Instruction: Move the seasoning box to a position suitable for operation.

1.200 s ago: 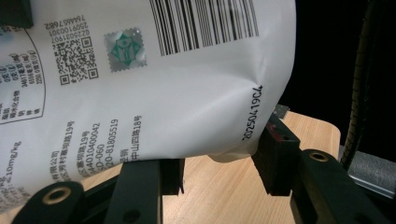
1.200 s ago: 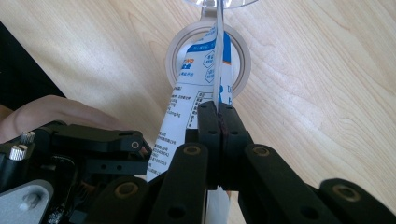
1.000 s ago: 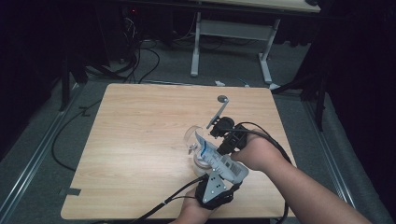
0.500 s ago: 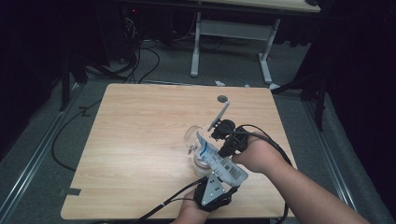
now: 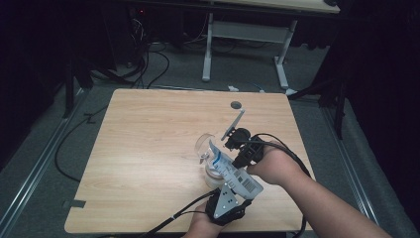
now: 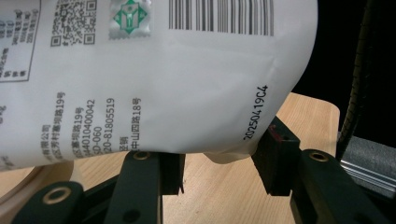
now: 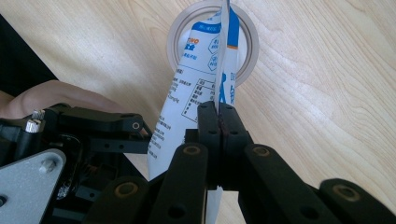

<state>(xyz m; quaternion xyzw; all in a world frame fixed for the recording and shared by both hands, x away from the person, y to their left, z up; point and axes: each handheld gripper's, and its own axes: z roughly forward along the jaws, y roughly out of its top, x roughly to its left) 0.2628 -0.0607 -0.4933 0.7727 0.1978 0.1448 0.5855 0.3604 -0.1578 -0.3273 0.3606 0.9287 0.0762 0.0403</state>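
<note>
We keep the white pouch [image 5: 233, 171] tilted above the table [image 5: 148, 148], its open mouth over the clear cup [image 5: 205, 148]. The left gripper [image 6: 219, 163] clamps its base; the right gripper [image 7: 218, 135], jaws together, pinches its edge. Tip slowly, keeping the mouth centred.

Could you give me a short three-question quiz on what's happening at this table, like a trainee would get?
1. What do both grippers hold?
2. True or false: the pouch's top end points into a round container.
3. Which gripper pinches the pouch's thin edge seam? A) left B) right

Key:
1. A white and blue pouch, held by the left gripper and the right gripper.
2. True: it points into the clear round container.
3. B.
</note>
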